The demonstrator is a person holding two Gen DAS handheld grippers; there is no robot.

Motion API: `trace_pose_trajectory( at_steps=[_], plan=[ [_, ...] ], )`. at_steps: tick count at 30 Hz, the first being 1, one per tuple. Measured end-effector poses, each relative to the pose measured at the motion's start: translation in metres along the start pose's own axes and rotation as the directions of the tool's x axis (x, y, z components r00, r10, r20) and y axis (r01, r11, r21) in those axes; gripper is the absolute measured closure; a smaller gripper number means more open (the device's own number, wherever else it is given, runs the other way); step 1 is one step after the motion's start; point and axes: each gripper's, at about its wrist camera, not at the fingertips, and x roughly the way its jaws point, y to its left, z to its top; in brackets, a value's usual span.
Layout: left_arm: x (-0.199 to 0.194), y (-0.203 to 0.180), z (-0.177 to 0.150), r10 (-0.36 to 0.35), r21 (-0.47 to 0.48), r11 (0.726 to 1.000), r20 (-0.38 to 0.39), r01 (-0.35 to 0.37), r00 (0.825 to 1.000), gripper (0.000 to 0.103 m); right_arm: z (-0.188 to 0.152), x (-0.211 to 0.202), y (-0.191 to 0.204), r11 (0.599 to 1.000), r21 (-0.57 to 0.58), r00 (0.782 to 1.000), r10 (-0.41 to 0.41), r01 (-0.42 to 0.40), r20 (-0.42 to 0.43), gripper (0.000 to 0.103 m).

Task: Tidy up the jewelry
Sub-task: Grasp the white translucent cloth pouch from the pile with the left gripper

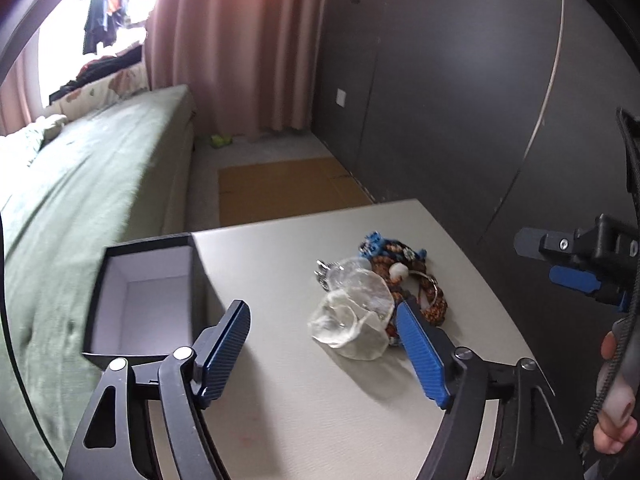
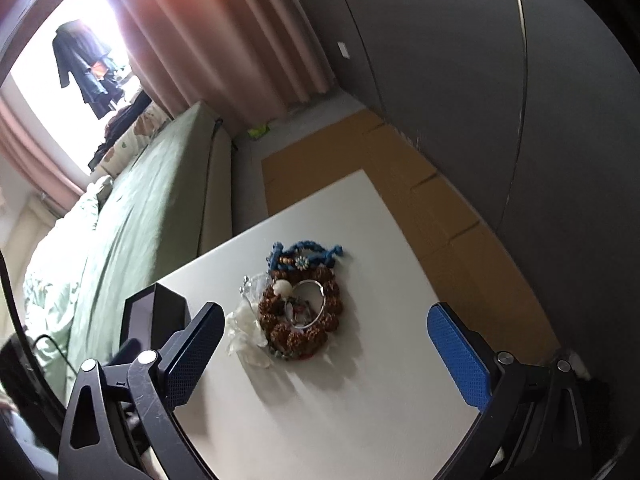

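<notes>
A pile of jewelry lies on the white table (image 1: 288, 392): a brown beaded bracelet (image 2: 300, 336), a blue braided cord (image 2: 308, 250), a thin silver hoop (image 2: 320, 300) and translucent shell-like discs (image 1: 356, 320). The same pile shows in the left wrist view, with the brown beads (image 1: 432, 304) behind the discs. My left gripper (image 1: 322, 307) is open, its right finger beside the discs, not pressing them. My right gripper (image 2: 325, 312) is open just short of the pile, nothing held. An open black box (image 1: 148, 300) with a white lining stands at the table's left edge.
A bed with a green cover (image 1: 80, 184) runs along the left. A dark wardrobe wall (image 1: 460, 100) stands behind the table. Flat cardboard (image 1: 288, 188) lies on the floor beyond. The right gripper (image 1: 568, 260) and a hand (image 1: 612, 404) show at the right edge.
</notes>
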Motion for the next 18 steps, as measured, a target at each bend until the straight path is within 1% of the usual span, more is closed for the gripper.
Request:
trace_pose_trajectory(
  at_steps=[1,5,7,11,14,15,16,17,18],
  plan=[
    [0.006,-0.002,-0.001,-0.004,0.002,1.000,-0.015,0.004,1.000,0.034,-0.001,0.002,-0.001,1.000,0.003,1.000,0.003,-0.003,-0.006,0.000],
    [0.025,-0.005,-0.005,-0.023,0.007,1.000,-0.061,0.024,0.998,0.042,0.000,0.011,-0.002,1.000,0.017,1.000,0.014,-0.014,-0.025,0.000],
    [0.034,-0.004,-0.007,-0.033,-0.001,0.999,-0.081,0.033,0.996,0.047,-0.001,0.014,-0.002,1.000,0.024,0.999,0.021,-0.020,-0.037,0.000],
    [0.050,-0.003,-0.009,-0.053,-0.020,0.998,-0.112,0.052,0.992,0.048,-0.001,0.020,-0.003,0.999,0.041,0.998,0.036,-0.033,-0.055,0.000],
    [0.058,-0.005,-0.011,-0.066,-0.017,0.998,-0.127,0.064,0.990,0.048,-0.002,0.024,-0.003,0.998,0.046,0.997,0.036,-0.033,-0.063,0.000],
    [0.060,-0.005,-0.012,-0.064,-0.012,0.998,-0.129,0.063,0.990,0.054,-0.002,0.024,-0.002,0.998,0.045,0.997,0.034,-0.031,-0.064,0.000],
    [0.065,-0.006,-0.013,-0.065,-0.005,0.998,-0.135,0.065,0.989,0.065,-0.003,0.026,-0.001,0.999,0.043,0.997,0.033,-0.030,-0.069,0.000],
    [0.068,-0.006,-0.014,-0.069,-0.004,0.998,-0.146,0.069,0.987,0.072,-0.003,0.027,-0.001,0.999,0.042,0.997,0.033,-0.030,-0.073,0.000],
    [0.070,-0.006,-0.015,-0.075,-0.007,0.997,-0.159,0.075,0.984,0.088,-0.003,0.029,0.000,0.999,0.042,0.996,0.035,-0.032,-0.077,0.000]
  ],
)
